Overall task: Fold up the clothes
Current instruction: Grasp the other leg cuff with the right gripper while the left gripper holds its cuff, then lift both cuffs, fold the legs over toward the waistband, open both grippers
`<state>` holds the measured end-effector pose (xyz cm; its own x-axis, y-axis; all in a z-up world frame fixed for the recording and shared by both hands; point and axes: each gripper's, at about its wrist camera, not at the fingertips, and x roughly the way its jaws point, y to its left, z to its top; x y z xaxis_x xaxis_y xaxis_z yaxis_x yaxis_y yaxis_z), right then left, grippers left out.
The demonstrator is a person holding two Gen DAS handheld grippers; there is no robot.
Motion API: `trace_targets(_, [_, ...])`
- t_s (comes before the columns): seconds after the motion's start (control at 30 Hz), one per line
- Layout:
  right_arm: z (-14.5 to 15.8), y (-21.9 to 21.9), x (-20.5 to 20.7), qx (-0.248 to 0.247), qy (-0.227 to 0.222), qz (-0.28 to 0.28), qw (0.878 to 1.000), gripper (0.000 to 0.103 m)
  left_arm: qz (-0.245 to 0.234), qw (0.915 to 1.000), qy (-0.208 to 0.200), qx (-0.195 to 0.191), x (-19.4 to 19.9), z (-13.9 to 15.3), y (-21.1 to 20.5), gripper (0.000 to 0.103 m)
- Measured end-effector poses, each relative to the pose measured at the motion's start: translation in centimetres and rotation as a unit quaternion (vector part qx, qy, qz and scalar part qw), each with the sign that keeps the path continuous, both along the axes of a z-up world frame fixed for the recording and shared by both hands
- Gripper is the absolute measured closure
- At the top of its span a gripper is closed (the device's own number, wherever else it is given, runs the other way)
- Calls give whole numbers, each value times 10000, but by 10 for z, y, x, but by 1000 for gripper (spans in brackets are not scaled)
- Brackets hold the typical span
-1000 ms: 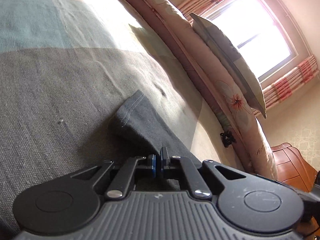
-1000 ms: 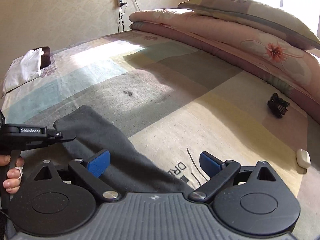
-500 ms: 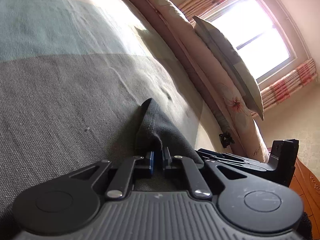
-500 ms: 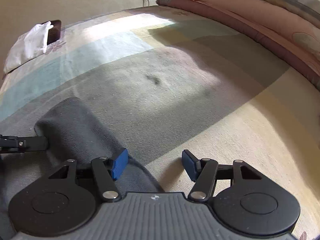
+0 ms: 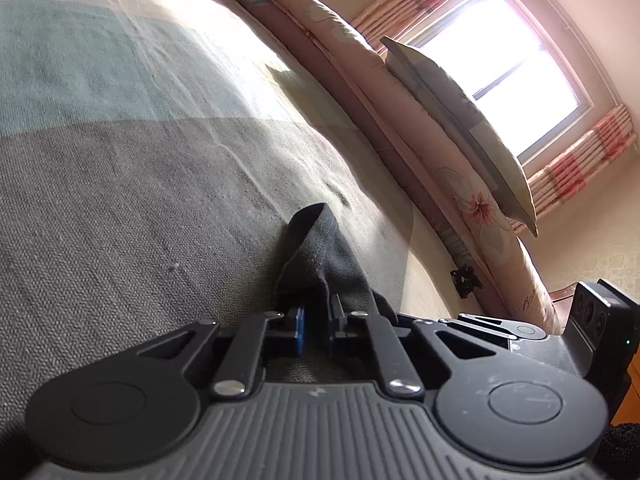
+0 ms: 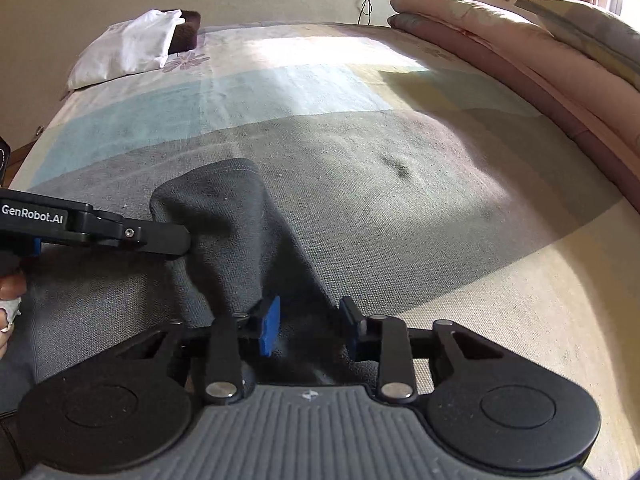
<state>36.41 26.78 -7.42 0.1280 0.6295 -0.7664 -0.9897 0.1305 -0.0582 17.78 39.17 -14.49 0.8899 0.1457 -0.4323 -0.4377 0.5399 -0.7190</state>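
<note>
Cloth point(image 5: 320, 256), dark grey and hemmed, is rising in a peak off the bed point(image 5: 120, 200) in the left wrist view, because the left hand-held gripper point(image 5: 314, 330) is pinching it between its blue pads and lifting a hemmed end clear of the cover. That raised end is standing up ahead of the fingers, likely so it can be carried over the rest of the garment. Along the far side of the bed a rolled quilt point(image 5: 400, 120) is lying with a pillow point(image 5: 460, 112) on top, under a bright window point(image 5: 508, 80); a small black clip point(image 5: 464, 280) is lying at the quilt's foot. The other tool's body is showing at the right edge.

In the right wrist view, the right hand-held gripper point(image 6: 308, 328) is sitting with its pads partly spread, straddling a ridge of the cloth point(image 6: 224, 216) but not yet pressing on it. It is probably lining up for a second hold beside the first, so the fold can be made with an even edge. The left hand-held gripper point(image 6: 176, 240) is reaching in from the left, clamping the cloth's near edge. A white pillow point(image 6: 124, 48) is resting at the far corner of the bed point(image 6: 400, 200).
</note>
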Motion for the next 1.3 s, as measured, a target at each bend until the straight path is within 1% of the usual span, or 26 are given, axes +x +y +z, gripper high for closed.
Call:
trace_targets(0.03, [1,1,1,-10,-25,-56,10000,95,0,10000,-16,11,0,0,0,98])
trace_targets(0.07, [2,1,3,5,22,-117,9999,95,3,10000,-24,40,-1,2,0,100])
trace_targets(0.17, [9,-2,9,154,-53,-353,9992,96,6,9999,11,167,2,15,-2,102])
trace_targets(0.23, [17,-4,19,289,-86,-553,9980,96,-170,9992,-28,358,9,35,-4,102])
trace_targets(0.3, [26,-7,30,421,-115,-756,9962,96,-464,9968,67,644,20,55,-3,102])
trace_targets(0.37, [32,-9,46,510,-169,-1000,9935,96,-749,9923,209,965,36,76,0,102])
trace_targets(0.43, [39,-11,63,593,-225,-1249,9901,97,-919,9854,370,1384,56,96,6,103])
trace_targets(0.5, [45,-13,80,676,-282,-1498,9860,97,-1039,9788,488,1696,80,109,14,103])
trace_targets(0.63, [51,-12,114,703,-480,-1920,9777,97,-1217,9696,803,1967,127,113,29,103])
trace_targets(0.67, [51,-10,122,687,-551,-2013,9756,97,-1244,9689,865,1954,136,110,32,103])
trace_targets(0.73, [47,-5,139,538,-670,-2192,9719,97,-1347,9734,872,1638,150,98,39,103])
trace_targets(0.83, [34,0,159,279,-513,-2426,9684,95,-1486,9788,843,1133,164,73,43,103])
trace_targets(0.87, [31,-2,161,252,-451,-2544,9657,91,-1520,9807,815,923,168,64,44,103])
trace_targets(0.93, [33,-13,159,404,-371,-2631,9632,89,-1634,9829,655,544,174,51,44,102])
trace_targets(0.97, [37,-21,155,492,-324,-2621,9633,84,-1711,9830,564,360,177,45,44,100])
trace_targets(1.0, [41,-30,150,564,-294,-2600,9635,78,-1749,9830,509,232,182,40,43,96])
trace_targets(1.03, [45,-39,143,599,-298,-2565,9642,76,-1768,9830,470,131,188,35,42,92])
trace_targets(1.1, [52,-58,129,584,-316,-2476,9666,71,-1774,9832,421,-134,199,24,43,56])
trace_targets(1.13, [55,-69,122,582,-336,-2439,9675,69,-1730,9840,387,-188,204,21,44,53])
trace_targets(1.2, [61,-94,109,602,-384,-2439,9672,65,-1642,9855,318,-295,214,14,46,53])
trace_targets(1.23, [63,-108,103,614,-360,-2486,9660,65,-1598,9861,283,-348,218,10,47,53])
trace_targets(1.3, [66,-136,91,642,-293,-2600,9630,65,-1516,9876,216,-331,227,9,47,53])
